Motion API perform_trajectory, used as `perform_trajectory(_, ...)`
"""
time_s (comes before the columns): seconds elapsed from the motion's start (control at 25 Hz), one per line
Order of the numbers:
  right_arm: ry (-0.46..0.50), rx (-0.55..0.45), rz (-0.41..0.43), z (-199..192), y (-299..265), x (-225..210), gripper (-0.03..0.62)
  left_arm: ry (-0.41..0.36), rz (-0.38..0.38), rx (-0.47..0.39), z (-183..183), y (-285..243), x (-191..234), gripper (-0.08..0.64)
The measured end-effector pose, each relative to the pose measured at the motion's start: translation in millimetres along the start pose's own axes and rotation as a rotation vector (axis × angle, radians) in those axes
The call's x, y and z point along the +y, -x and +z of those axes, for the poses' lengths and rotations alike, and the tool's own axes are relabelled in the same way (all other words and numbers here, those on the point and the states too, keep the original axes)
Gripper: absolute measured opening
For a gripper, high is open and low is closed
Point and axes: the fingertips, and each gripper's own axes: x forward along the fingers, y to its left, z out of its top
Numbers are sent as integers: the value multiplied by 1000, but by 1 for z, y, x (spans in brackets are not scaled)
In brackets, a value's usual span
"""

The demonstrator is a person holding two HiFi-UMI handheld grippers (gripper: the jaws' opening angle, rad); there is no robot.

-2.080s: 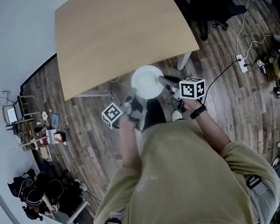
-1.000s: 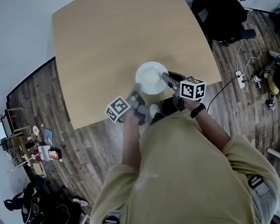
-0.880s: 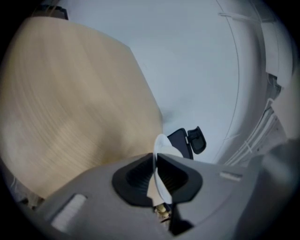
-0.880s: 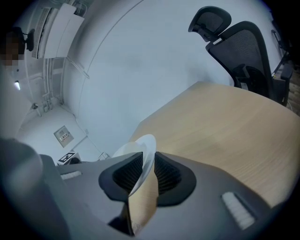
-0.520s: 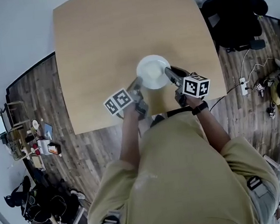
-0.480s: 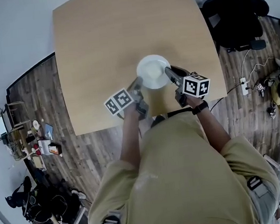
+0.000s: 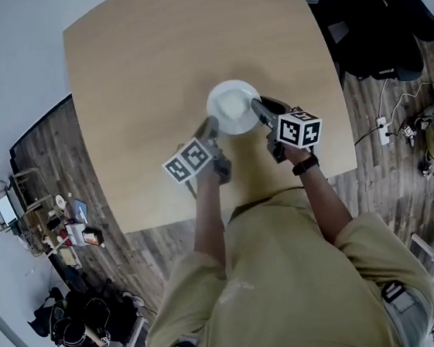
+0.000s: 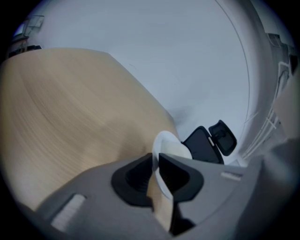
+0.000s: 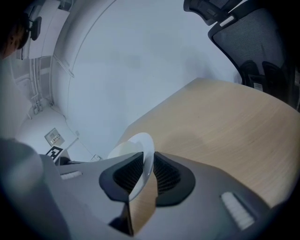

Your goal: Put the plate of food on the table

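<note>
A white plate (image 7: pixel 233 106) with pale food on it hangs over the middle of the light wooden table (image 7: pixel 150 67). Both grippers clamp its rim. My left gripper (image 7: pixel 209 127) is shut on the plate's near left edge, and in the left gripper view the rim (image 8: pixel 161 159) runs between the black pads. On the near right edge my right gripper (image 7: pixel 257 108) is shut too, with the rim (image 9: pixel 146 154) held between its ribbed pads. I cannot tell whether the plate touches the tabletop.
A black office chair (image 7: pixel 385 10) stands at the table's right side. Cables and a power strip (image 7: pixel 386 122) lie on the wooden floor at the right. Clutter and small furniture (image 7: pixel 67 228) sit on the floor at the left. A white wall runs behind the table.
The plate, held by both grippers, has moved from past the table's near edge to over the table's middle. The person has stepped up to the table.
</note>
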Motion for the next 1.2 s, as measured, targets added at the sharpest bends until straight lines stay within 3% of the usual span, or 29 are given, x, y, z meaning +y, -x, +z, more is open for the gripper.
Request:
perform_trajectory(0.32,-11,7,-86,14,-47,-38,71,-20,79,4,21,-54,27,43)
perform_trajectory(0.6,3,67,-138,1,-70,-65,78,-36,140,43,18,-83,51,44)
perform_trajectory(0.96,164,181,-215,-12,-75,-68,86,-94,241,89,6,-85,66,57)
perform_trajectory(1.2,197,206,-282,-15,-73,-78,100,-126,258,91,5,-86,66,55)
